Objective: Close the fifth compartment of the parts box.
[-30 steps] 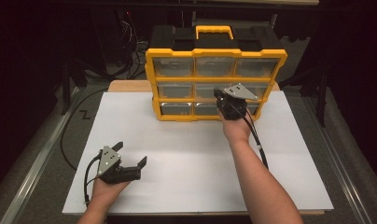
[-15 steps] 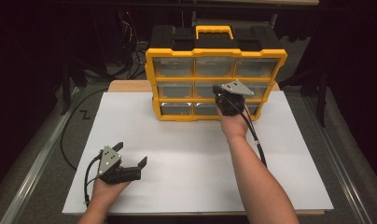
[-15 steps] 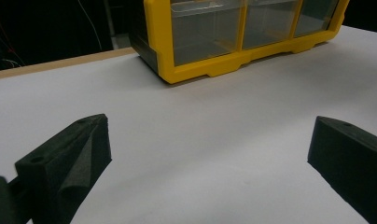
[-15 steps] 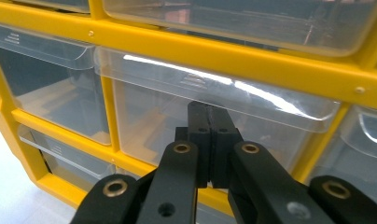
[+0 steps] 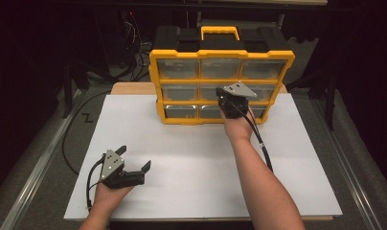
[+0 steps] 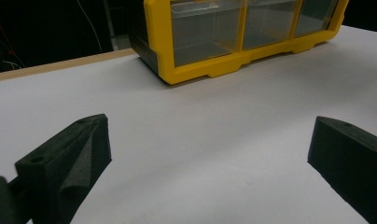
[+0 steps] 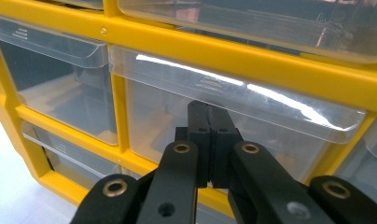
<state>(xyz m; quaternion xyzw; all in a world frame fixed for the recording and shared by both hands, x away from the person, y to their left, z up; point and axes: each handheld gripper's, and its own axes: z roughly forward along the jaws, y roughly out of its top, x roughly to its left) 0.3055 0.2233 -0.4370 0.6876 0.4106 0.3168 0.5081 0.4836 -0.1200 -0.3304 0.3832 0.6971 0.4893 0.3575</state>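
A yellow organizer [image 5: 220, 76] with clear drawers in three rows stands at the back of the white board [image 5: 182, 143]. My right gripper [image 5: 231, 99] is up against its front at the middle row. In the right gripper view the jaws [image 7: 210, 119] are pressed together with nothing between them, their tips just under the lip of the middle drawer [image 7: 252, 98]. My left gripper [image 5: 134, 157] rests low over the board at the front left, open and empty. Its two pads [image 6: 79, 149] stand wide apart, pointing toward the organizer [image 6: 214, 70].
The drawers look empty through the clear plastic. A black and yellow carrying handle [image 5: 220, 32] tops the organizer. A black cable [image 5: 74, 129] lies on the floor to the left. Metal rails [image 5: 354, 182] run along both sides of the table.
My right gripper has shifted slightly left along the organizer's middle row. The left gripper has stayed where it was.
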